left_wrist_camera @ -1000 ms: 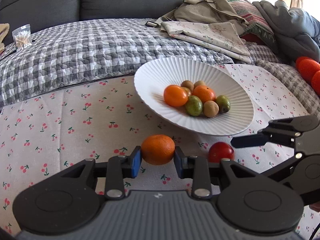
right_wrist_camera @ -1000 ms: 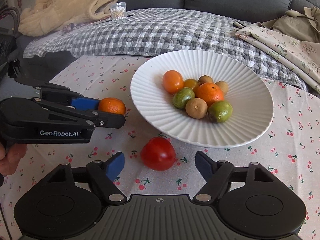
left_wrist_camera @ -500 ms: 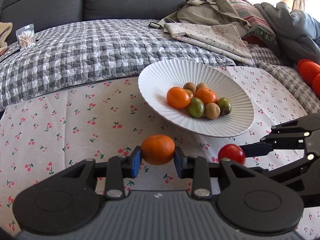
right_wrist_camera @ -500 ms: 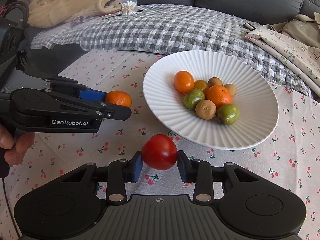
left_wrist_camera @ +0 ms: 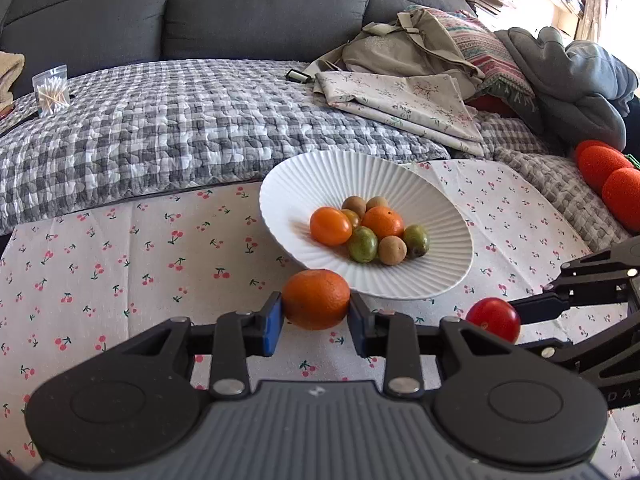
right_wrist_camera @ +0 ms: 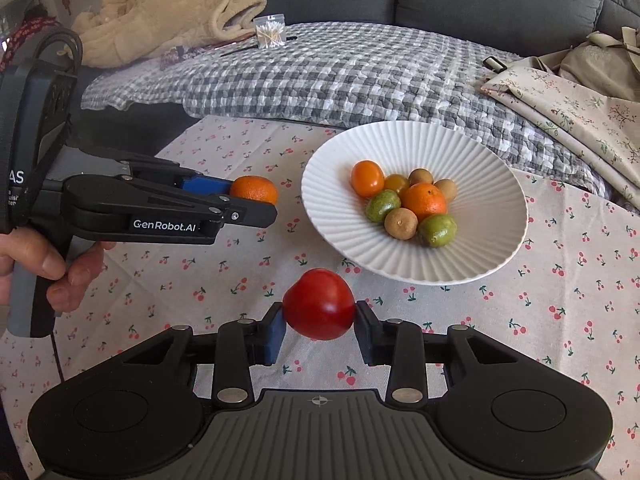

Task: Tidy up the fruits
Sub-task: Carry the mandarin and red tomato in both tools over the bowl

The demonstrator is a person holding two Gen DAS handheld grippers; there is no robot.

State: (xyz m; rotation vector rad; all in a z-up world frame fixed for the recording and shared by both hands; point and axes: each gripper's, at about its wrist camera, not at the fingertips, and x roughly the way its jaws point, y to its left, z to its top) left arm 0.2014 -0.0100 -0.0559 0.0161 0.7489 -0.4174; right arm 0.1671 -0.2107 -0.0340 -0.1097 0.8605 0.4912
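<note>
My left gripper [left_wrist_camera: 316, 312] is shut on an orange mandarin [left_wrist_camera: 316, 298], held above the cherry-print cloth just in front of the white ribbed plate [left_wrist_camera: 440, 276]. My right gripper [right_wrist_camera: 320, 320] is shut on a red tomato [right_wrist_camera: 319, 304], also lifted off the cloth near the plate [right_wrist_camera: 500, 248]. From the right wrist view the left gripper [right_wrist_camera: 256, 204] shows at the left with its mandarin [right_wrist_camera: 255, 189]. In the left wrist view the tomato [left_wrist_camera: 493, 318] hangs at the right. The plate holds several small orange, green and brown fruits [right_wrist_camera: 412, 208].
A grey checked quilt [left_wrist_camera: 180, 128] lies behind the table over a dark sofa. Folded floral cloth and a bag [left_wrist_camera: 400, 88] sit at the back right, orange-red round cushions [left_wrist_camera: 608, 176] at the far right. A pack of cotton swabs [right_wrist_camera: 270, 32] and a beige blanket [right_wrist_camera: 160, 8] lie at the back left.
My right gripper closed on the red tomato and lifted it off the cloth. The left gripper rose slightly with the mandarin. The plate now looks farther off in both views.
</note>
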